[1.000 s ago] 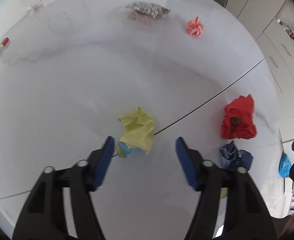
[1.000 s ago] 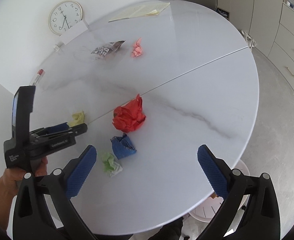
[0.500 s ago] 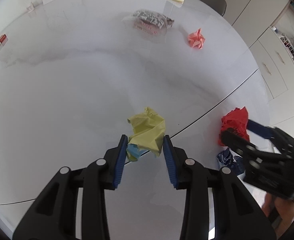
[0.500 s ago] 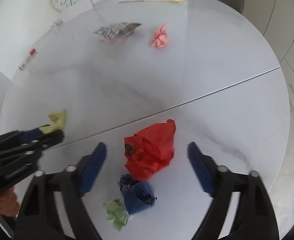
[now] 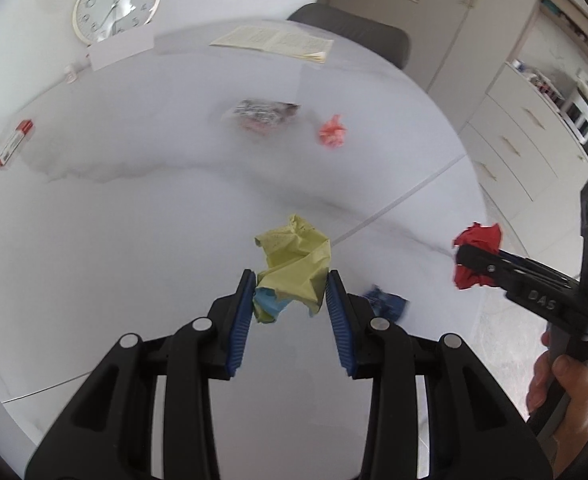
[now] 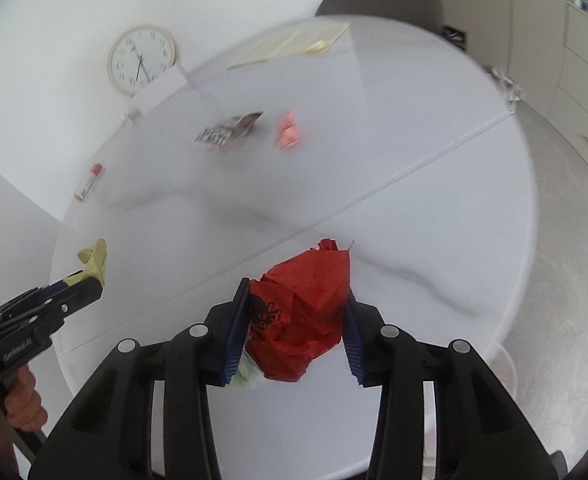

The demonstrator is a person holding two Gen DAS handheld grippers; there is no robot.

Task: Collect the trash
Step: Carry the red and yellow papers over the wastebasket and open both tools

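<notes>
Pinching a crumpled yellow paper wad (image 5: pixel 294 268), your left tongs (image 5: pixel 290 300) are squeezed narrow, both blue pads pressed on its lower sides; its long axis runs straight away from the tongs, with a light-blue scrap at its near end. It appears to hang clear above the white desk (image 5: pixel 134 240). Your right tongs (image 6: pixel 297 320) are closing on a crumpled red plastic bag (image 6: pixel 301 312), which sits between the pads and touches both, its pointed end aimed away from you, toward the desk's seam. A green wad (image 6: pixel 248 376) peeks out just under the left pad, and a blue wad (image 5: pixel 387 304) lies on the desk near the left tongs. Farther off rest a pink wad (image 5: pixel 331 132) and a printed wrapper (image 5: pixel 264 114), side by side.
</notes>
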